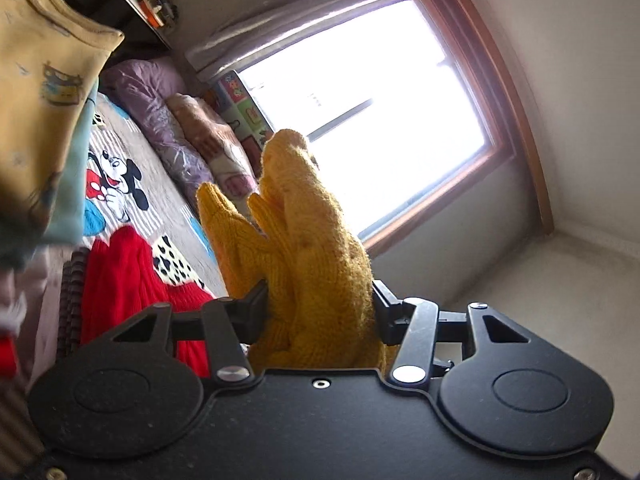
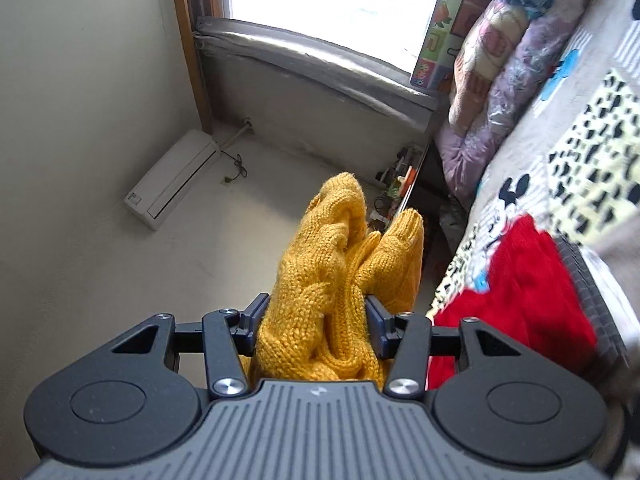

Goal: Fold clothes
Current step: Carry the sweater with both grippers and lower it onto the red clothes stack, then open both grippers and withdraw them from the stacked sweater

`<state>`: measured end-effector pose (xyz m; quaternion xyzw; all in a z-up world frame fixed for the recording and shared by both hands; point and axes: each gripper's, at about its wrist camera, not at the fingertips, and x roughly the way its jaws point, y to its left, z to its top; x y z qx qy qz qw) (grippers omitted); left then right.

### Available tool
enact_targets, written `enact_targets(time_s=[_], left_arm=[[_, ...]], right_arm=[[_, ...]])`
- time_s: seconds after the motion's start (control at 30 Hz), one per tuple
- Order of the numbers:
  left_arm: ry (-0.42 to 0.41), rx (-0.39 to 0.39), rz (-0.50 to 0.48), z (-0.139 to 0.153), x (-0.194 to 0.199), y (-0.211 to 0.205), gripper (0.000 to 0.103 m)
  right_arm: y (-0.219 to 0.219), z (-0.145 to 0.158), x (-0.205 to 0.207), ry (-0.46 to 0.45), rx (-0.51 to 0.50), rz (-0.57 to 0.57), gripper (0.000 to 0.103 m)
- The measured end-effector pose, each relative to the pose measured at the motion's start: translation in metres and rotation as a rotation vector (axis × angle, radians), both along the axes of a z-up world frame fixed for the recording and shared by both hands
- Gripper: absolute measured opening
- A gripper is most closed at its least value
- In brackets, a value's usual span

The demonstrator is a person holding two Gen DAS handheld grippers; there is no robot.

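**Both grippers clamp the mustard knit above the bed**

The left gripper (image 1: 320, 312) has its jaws pinched on a thick bunch of the mustard-yellow cable-knit sweater (image 1: 304, 240), and the wool fills the whole gap between the black pads. The folds stand up past the fingertips, against the bright window with its brown wooden frame (image 1: 516, 92). The right gripper (image 2: 316, 320) pinches another bunch of the same sweater (image 2: 332, 276) in the same way, and a cuff-like end sticks out beyond the jaws.

In the left wrist view the bed with a cartoon-mouse printed cover (image 1: 132, 152) lies to the left, tilted in the frame. A red knitted garment (image 1: 124, 280) lies on its near part, beside a dark ribbed edge. At the far end, rolled purple and pink bedding (image 1: 160, 104) is piled near the window. A pale yellow printed garment (image 1: 44, 72) hangs close to the lens at the far left, blurred.

In the right wrist view the bed edge runs along the right side. To the left lie bare pale wall surfaces and a white air-conditioning unit (image 2: 172, 176), with open room around that gripper. A cluttered shelf (image 2: 400, 184) sits just beyond the sweater's tip.
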<state>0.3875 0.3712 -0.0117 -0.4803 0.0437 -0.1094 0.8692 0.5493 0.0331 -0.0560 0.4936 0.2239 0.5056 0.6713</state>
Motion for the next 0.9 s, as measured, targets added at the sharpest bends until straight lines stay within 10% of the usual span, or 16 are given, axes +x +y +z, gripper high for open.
enact_targets(time_s=[0.2,0.33,0.63,0.9], left_arm=[[0.385,0.008,0.089,-0.075,0.061,0.013,0.052],[0.333,0.013,0.113,-0.080,0.054,0.012,0.054],[0.309,0.150,0.144,-0.048,0.014,0.005,0.083],[0.346,0.483,0.160,-0.016,-0.041,-0.044,0.093]], right_arm=[[0.026,-0.066,0.056,0.157,-0.078,-0.055,0.051],[0.034,-0.111,0.064,0.258,-0.141,-0.085,0.050],[0.011,-0.046,0.030,0.118,-0.244,-0.185,0.071],[-0.017,0.018,-0.024,-0.062,-0.536,-0.238,0.096]])
